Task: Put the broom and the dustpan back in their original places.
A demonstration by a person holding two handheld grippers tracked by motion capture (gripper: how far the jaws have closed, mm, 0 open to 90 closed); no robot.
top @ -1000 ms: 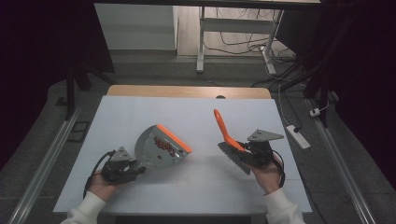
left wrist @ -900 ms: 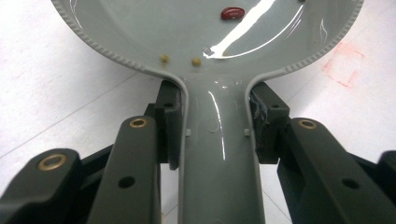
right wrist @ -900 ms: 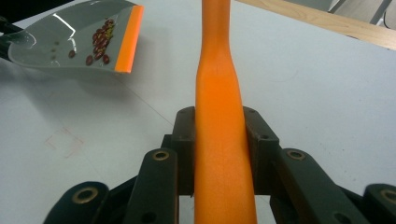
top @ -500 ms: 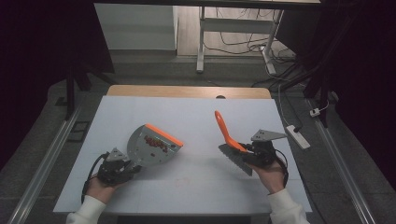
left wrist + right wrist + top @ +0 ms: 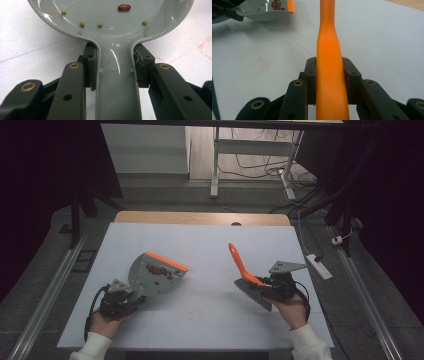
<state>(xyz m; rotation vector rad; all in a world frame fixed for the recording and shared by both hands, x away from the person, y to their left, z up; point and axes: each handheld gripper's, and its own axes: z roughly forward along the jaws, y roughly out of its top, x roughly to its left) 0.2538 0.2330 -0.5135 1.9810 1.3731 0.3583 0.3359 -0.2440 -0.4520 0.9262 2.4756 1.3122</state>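
Surroundings, high view: white table (image 5: 210, 320) with a wooden strip at the far edge, dark floor, cables beyond.
Left gripper, high view: left gripper (image 5: 119, 301) at the near left of the table, clamped on the handle of a grey dustpan (image 5: 150, 279); pan raised off the surface, orange lip (image 5: 167, 262) on the far side, red beans (image 5: 159, 271) heaped inside.
Right gripper, high view: right gripper (image 5: 272, 287) at the near right, well apart from the dustpan, gripping a brush (image 5: 246, 272); orange handle angled up and away, grey bristle head beside the jaws.
Left gripper view: jaws closed against both sides of the grey handle; one red bean (image 5: 124, 7) and several small greenish seeds (image 5: 81, 24) in the pan.
Right gripper view: jaws closed on the orange brush handle (image 5: 329, 50); dustpan with its beans seen at upper left.
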